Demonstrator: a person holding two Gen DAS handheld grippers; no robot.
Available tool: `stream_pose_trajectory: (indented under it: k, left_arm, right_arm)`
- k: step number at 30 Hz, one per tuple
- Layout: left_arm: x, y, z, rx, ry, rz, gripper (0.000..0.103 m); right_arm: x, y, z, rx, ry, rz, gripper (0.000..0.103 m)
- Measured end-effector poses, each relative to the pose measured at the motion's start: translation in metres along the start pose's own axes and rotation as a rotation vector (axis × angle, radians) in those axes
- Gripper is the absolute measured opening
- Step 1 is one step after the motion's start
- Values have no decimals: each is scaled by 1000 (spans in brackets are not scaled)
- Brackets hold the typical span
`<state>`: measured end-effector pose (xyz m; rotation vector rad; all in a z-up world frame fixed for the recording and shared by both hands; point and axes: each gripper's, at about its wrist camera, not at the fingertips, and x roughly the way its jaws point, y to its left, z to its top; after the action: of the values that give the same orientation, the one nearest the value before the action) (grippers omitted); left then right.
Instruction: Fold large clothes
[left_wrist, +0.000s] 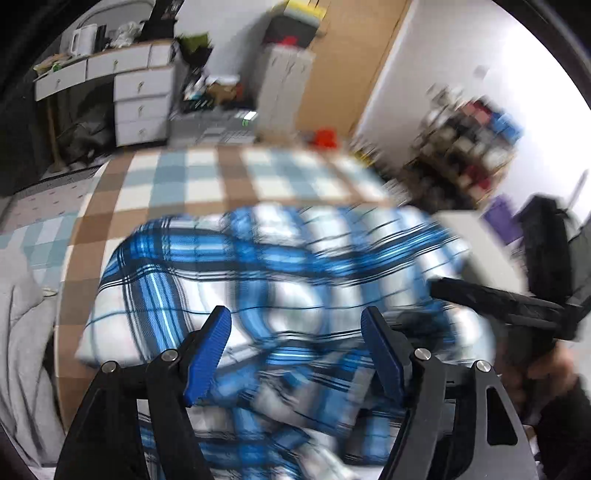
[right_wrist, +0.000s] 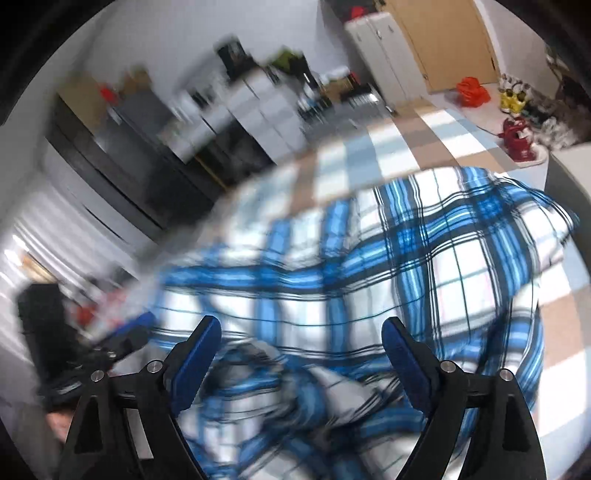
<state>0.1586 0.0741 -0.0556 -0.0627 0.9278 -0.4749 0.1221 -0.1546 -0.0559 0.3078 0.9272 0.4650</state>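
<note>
Left wrist view: one blue-and-white plaid garment (left_wrist: 280, 266) is being shown lying rumpled on one checked cloth (left_wrist: 192, 177) of brown, pale blue and white squares that is covering the work surface. Two blue-padded fingers of the left gripper (left_wrist: 295, 328) are being held apart over the near part of the garment, with nothing clamped between them. At the right edge the right gripper (left_wrist: 491, 299) is being seen from the side, gripped by one hand (left_wrist: 532, 376) in a dark sleeve; much of this side is being blurred. One white drawer unit (left_wrist: 142, 103) and one white kettle (left_wrist: 83, 38) are being seen in the background.

In the right wrist view, the same single garment (right_wrist: 388, 273) is being seen spread in folds across the checked cloth (right_wrist: 417, 147). The right gripper (right_wrist: 301, 339) is being held with its two fingers wide apart above the fabric, gripping nothing. One orange object (right_wrist: 472, 90) is being seen on the floor beyond.
</note>
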Motion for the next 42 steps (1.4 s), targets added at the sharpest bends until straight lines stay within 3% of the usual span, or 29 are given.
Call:
stream_pose_trajectory:
  k: [5,8,11,14,18,20,23,25,29,31,33,35,38,42]
  left_arm:
    - [33,57,1,-162,81,1,69]
    - [38,76,3,-160,102,49,69]
    - [43,88,9,-172,124,61,69]
    - [42,89,19,-90,105,115,69]
    - [43,97,34,-128,108,121,69]
    - [34,99,44,-160,67,108,69]
    - [12,91,62,-155,-32,57,69]
    - [6,83,73,-122,-63,74,69]
    - [37,78,84,-57,9,110,69]
    - [62,83,80,-18,89,179,69]
    - [80,93,76,27,157,262,69]
    - [88,106,73,11,184,266,69]
    - [90,122,71,-79,179,224,71]
    - [87,123,74,-23,145,302,76]
  right_arm:
    - [46,25,-56,-337,209,-227,89]
    - [57,25,-86,-448,270,-293,89]
    - [40,16,-81,-376,246,-190,89]
    - [1,5,-60,-287,167,-45,89]
    - [-44,-1,-26,-235,14,14,89]
    - [-49,4,-12,-213,-47,26,90]
    - [-29,13,-1,-209,-57,-2,92]
    - [1,21,-4,-245,-12,-51,92]
    - [66,31,-34,-372,175,-239,92]
    - [81,31,-58,-465,228,-343,91]
    - [77,34,-75,-550,191,-365,92]
    - [70,32,-79,-579,209,-377,92]
    - [57,31,-72,-613,217,-382,92]
    - [21,24,-35,-587,96,-382,92]
